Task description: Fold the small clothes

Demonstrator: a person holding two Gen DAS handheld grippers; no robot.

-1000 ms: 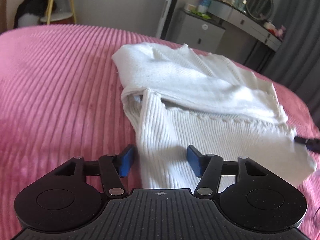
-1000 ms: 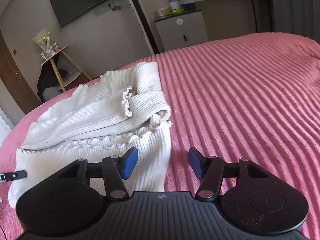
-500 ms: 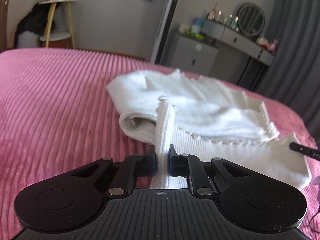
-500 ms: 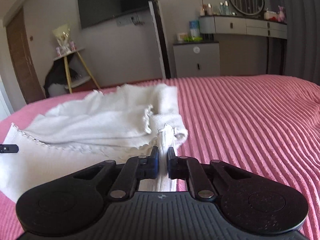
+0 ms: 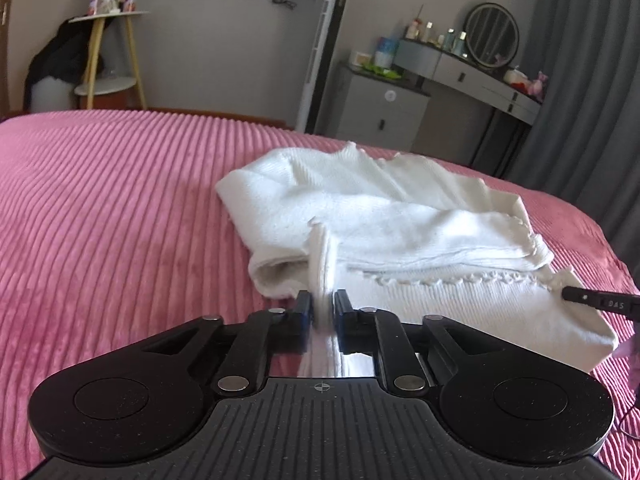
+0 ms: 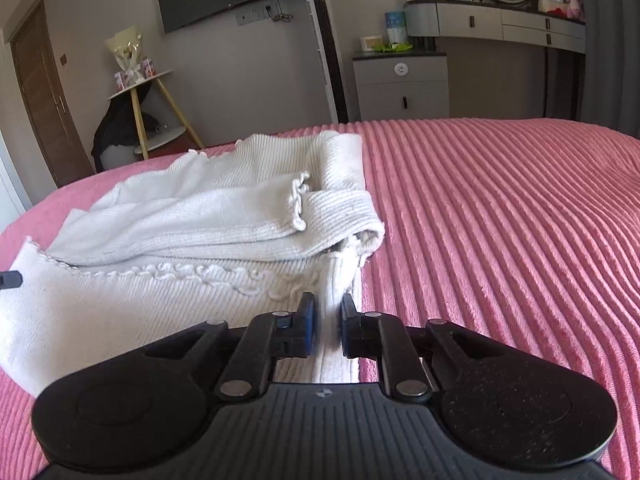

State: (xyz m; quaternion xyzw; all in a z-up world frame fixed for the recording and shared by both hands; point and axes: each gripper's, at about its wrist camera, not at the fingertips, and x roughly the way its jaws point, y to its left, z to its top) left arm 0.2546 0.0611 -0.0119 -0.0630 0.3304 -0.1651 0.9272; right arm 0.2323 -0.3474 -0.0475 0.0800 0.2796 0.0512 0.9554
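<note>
Pinching near corners of the white top: left gripper and right gripper, jaws easing apart, pads on cloth, over pink bedspread.

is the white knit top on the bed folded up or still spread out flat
Partly folded. The white knit top lies on the pink bedspread with its sleeves laid across the body, its near hem pinched in both grippers.

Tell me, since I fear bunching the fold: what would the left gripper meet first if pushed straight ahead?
The left gripper pinches an edge of the white knit garment, though its jaws are easing open. Straight ahead it would likely run into the garment's rolled fold, just past the fingertips; depth is hard to judge.
</note>
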